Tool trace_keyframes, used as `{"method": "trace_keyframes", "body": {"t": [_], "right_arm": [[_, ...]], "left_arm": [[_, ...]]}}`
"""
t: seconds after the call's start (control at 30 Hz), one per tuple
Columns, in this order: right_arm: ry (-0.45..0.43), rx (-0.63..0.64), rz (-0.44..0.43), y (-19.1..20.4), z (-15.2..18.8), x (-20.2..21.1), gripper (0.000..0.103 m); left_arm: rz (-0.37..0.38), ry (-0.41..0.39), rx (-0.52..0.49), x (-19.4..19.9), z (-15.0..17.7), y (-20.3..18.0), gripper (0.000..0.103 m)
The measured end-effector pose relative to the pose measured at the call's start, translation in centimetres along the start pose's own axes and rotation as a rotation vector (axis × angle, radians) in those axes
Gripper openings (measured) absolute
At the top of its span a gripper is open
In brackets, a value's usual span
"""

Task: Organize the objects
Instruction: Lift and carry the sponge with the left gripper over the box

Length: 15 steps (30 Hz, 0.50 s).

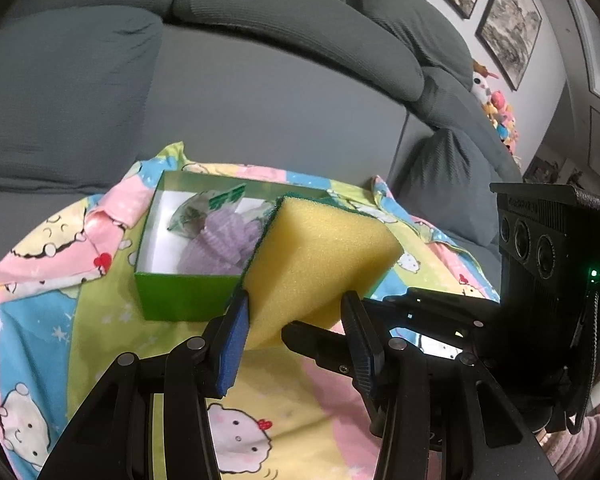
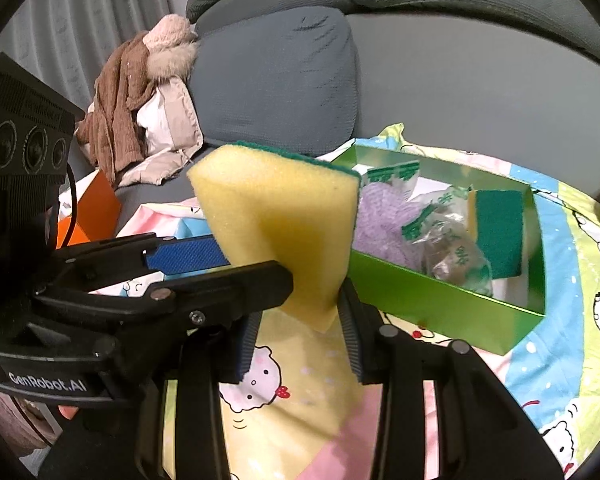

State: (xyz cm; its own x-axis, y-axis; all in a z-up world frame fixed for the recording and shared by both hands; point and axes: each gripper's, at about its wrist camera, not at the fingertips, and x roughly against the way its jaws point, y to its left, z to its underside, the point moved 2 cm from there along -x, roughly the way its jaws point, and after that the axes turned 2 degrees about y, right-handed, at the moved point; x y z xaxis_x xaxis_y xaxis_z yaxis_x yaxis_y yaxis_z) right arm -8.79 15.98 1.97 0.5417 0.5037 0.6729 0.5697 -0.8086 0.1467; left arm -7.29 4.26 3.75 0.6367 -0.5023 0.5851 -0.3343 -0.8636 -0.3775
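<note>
sponge handoff right over the green box

both grippers have hold of the same yellow sponge at once, so this reads to me as a mid-air pass or a two-handed carry toward the box. in the left wrist view the left gripper sits at 6 o'clock with its jaws part closed, and the sponge's lower corner is wedged between the blue pads. the right gripper pokes in from about 4 o'clock and touches the same corner. in the right wrist view the right gripper pinches the sponge's bottom tip, jaws narrow, and the left gripper reaches in from 9 o'clock.

the sponge hangs in the air, above the cartoon blanket and just in front of the green box. the box is at 3 o'clock in the right view and about 10 o'clock of the sponge in the left view. it already holds a second sponge, something purple and fuzzy and a couple of crinkly packets.

my guess at the next bit: one gripper has to let go so the other can swing the sponge over the rim and drop it in. free room looks tight, so it probably wants to go in on edge next to the other sponge. the grip on just a corner looks floppy too.
</note>
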Motion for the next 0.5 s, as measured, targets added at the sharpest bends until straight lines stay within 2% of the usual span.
{"method": "trace_keyframes", "body": {"t": [0.5], "right_arm": [[-0.075, -0.029, 0.017, -2.1, -1.4, 2.8, 0.037]], "left_arm": [[0.007, -0.024, -0.048, -0.4, -2.6, -2.5, 0.047]]}}
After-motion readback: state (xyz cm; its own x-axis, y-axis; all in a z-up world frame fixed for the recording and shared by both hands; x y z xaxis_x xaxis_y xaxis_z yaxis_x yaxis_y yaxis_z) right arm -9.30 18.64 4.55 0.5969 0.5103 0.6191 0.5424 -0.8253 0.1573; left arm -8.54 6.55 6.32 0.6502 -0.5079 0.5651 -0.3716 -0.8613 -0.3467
